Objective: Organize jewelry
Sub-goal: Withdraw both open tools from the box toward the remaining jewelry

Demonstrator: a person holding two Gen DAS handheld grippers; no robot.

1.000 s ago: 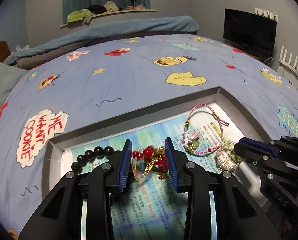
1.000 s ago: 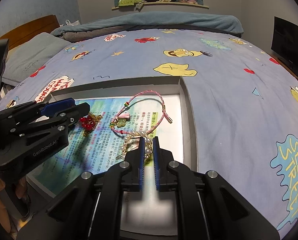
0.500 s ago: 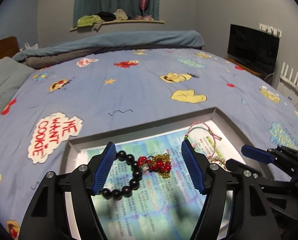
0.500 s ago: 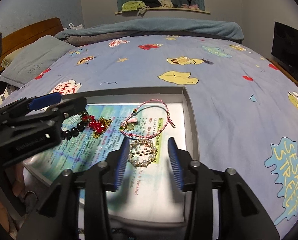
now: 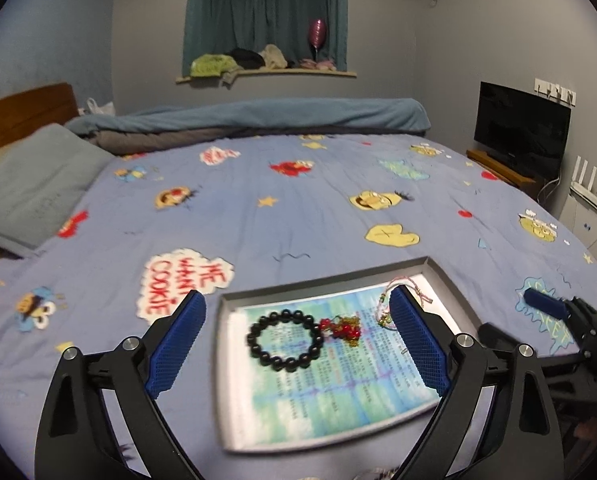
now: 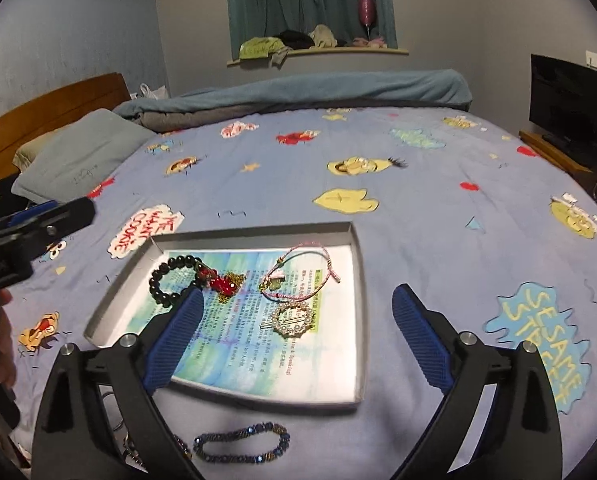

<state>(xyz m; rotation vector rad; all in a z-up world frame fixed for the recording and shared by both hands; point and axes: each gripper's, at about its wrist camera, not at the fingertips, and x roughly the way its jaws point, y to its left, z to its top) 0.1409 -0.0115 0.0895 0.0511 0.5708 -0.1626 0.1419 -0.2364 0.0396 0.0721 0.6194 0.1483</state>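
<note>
Both jaws have just been opening and now stand wide, with nothing between the pads. Ahead of and below the left hand-held gripper (image 5: 296, 342), the black bead bracelet (image 5: 284, 340) lies in the grey tray (image 6: 360, 280) on the bed (image 6: 418, 208). The pearl ring brooch (image 6: 292, 319) lies ahead of the right hand-held gripper (image 6: 298, 340); a blue bracelet (image 6: 240, 442), somewhat blurred, lies nearer, outside the tray.

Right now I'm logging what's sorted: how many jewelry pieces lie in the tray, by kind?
Beaded bracelet, black with red charms: 1
Pink cord bracelet: 1
Round pearl piece: 1
Total in the tray: 3
</note>
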